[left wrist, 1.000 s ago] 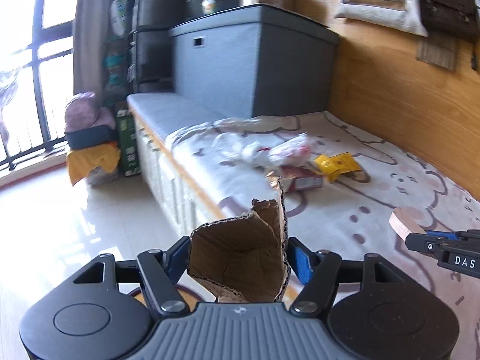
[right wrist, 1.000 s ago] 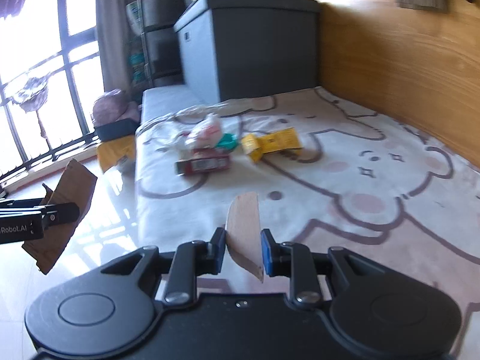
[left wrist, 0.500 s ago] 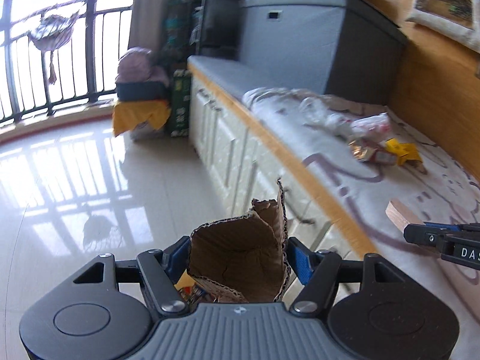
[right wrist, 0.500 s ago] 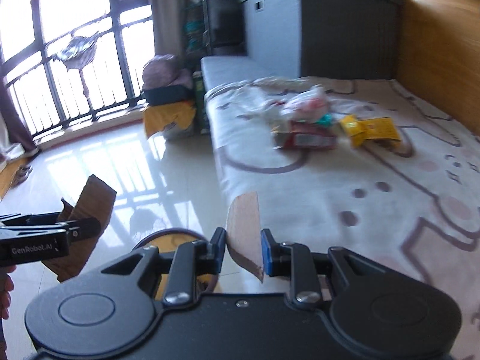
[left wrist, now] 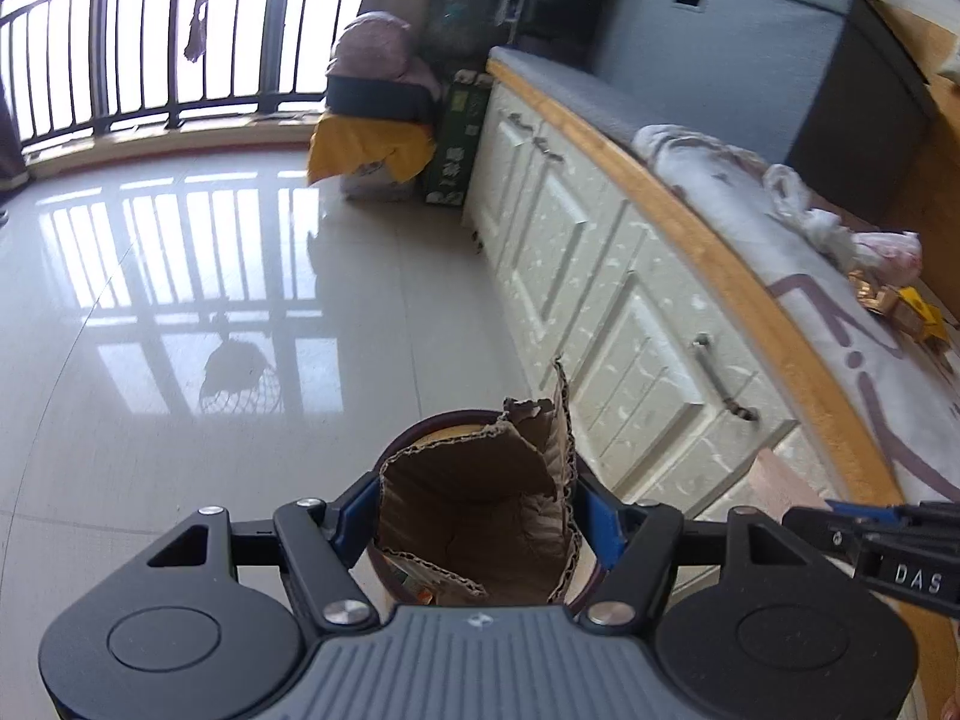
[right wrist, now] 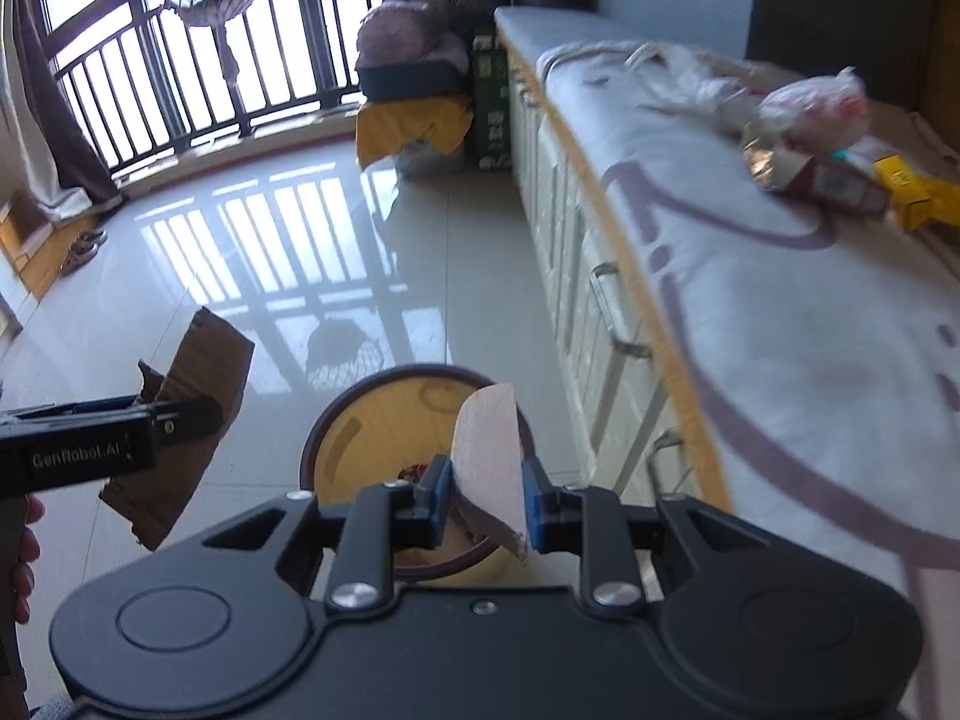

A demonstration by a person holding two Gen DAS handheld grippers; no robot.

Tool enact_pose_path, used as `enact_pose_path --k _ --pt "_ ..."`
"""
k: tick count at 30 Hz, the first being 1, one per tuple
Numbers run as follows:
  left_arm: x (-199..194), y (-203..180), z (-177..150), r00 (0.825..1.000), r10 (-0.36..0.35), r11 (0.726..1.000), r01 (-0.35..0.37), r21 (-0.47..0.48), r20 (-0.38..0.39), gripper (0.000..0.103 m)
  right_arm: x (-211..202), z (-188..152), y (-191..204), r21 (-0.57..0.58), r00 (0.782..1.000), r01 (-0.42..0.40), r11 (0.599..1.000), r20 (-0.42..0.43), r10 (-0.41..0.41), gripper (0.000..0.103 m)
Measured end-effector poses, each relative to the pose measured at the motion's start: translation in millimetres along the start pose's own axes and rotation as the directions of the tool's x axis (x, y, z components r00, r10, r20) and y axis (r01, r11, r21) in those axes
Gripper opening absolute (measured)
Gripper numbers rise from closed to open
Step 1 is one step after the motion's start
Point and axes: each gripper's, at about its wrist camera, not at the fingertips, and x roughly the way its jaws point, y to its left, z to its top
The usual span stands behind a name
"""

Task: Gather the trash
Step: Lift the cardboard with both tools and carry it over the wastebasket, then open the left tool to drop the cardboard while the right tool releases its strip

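My left gripper point(left wrist: 477, 516) is shut on a torn piece of brown corrugated cardboard point(left wrist: 480, 516), also seen from the right wrist view point(right wrist: 186, 420). My right gripper point(right wrist: 483, 501) is shut on a thin pale cardboard scrap point(right wrist: 489, 456). Both hang over a round yellow trash bin point(right wrist: 384, 426) with a dark rim on the floor; the bin's rim point(left wrist: 420, 426) shows behind the cardboard in the left view. Some trash lies in the bin. More trash lies on the bench: a clear plastic bag point(right wrist: 816, 102), a red-brown packet point(right wrist: 834, 180) and a yellow box point(right wrist: 918, 192).
A cream cabinet bench point(left wrist: 630, 300) with a patterned mat runs along the right. A grey storage box point(left wrist: 750, 42) stands at its far end. Bags and a yellow cloth pile point(left wrist: 372, 138) sit by the balcony railing. Glossy tiled floor point(left wrist: 180, 300) lies to the left.
Both grippers have swung away from the bench top and down toward the floor. The trash bin has come into view beneath them. Both still hold their cardboard pieces.
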Motion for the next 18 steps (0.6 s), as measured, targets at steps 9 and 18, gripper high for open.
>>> enact_pose_path --k 9,18 --pt "55 19 -10 0.995 -0.006 0.997 -0.002 -0.078 -0.100 0.069 58 -4 12 -0.002 0.993 -0.017 1.000 -0.116 0.017 0.026" --pt "117 31 -22 0.977 -0.033 0.980 -0.009 -0.198 -0.209 0.069 113 -10 10 0.042 0.977 -0.026 0.999 -0.211 0.034 0.026"
